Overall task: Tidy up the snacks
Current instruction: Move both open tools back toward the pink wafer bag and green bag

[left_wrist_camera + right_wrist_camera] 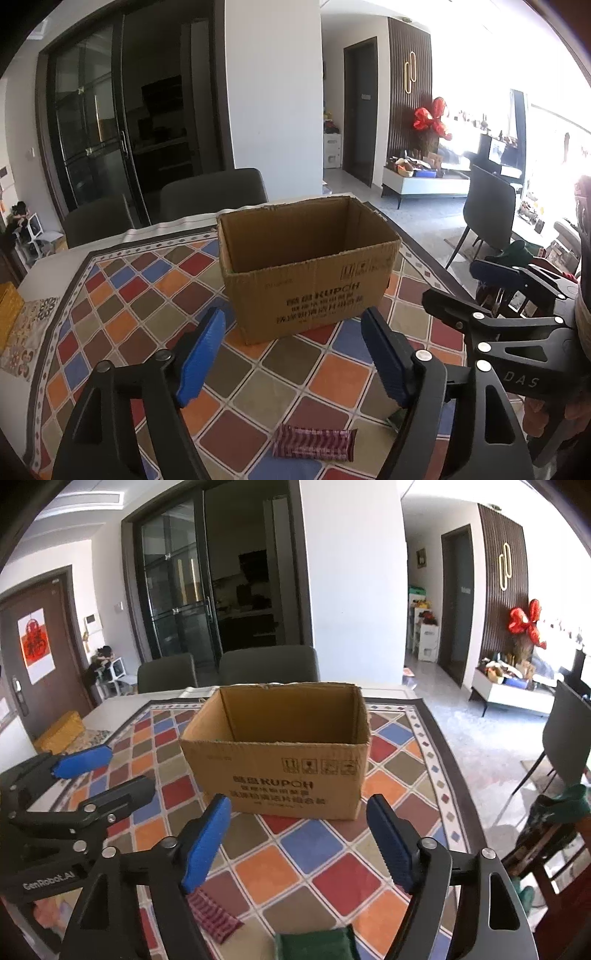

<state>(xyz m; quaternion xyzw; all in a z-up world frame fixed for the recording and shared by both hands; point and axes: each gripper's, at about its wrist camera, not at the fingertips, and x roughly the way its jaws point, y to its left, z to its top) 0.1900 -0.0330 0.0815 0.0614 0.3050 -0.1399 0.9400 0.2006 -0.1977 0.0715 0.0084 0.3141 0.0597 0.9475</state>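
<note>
An open cardboard box (306, 273) stands upright on the patterned tablecloth, its inside bare as far as I can see; it also shows in the right wrist view (277, 760). A maroon striped snack bar (314, 442) lies on the cloth near the front, below my left gripper (295, 354), which is open and empty. In the right wrist view the same bar (214, 917) lies by the left finger, and a green snack packet (317, 945) lies at the bottom edge. My right gripper (299, 842) is open and empty above them. Each gripper shows in the other's view.
The tablecloth (332, 878) of coloured diamonds covers the table. Grey chairs (269, 664) stand behind the box, another chair (487, 218) to the right. A yellow box (61, 734) lies at the far left. A green item (569, 805) sits beyond the right table edge.
</note>
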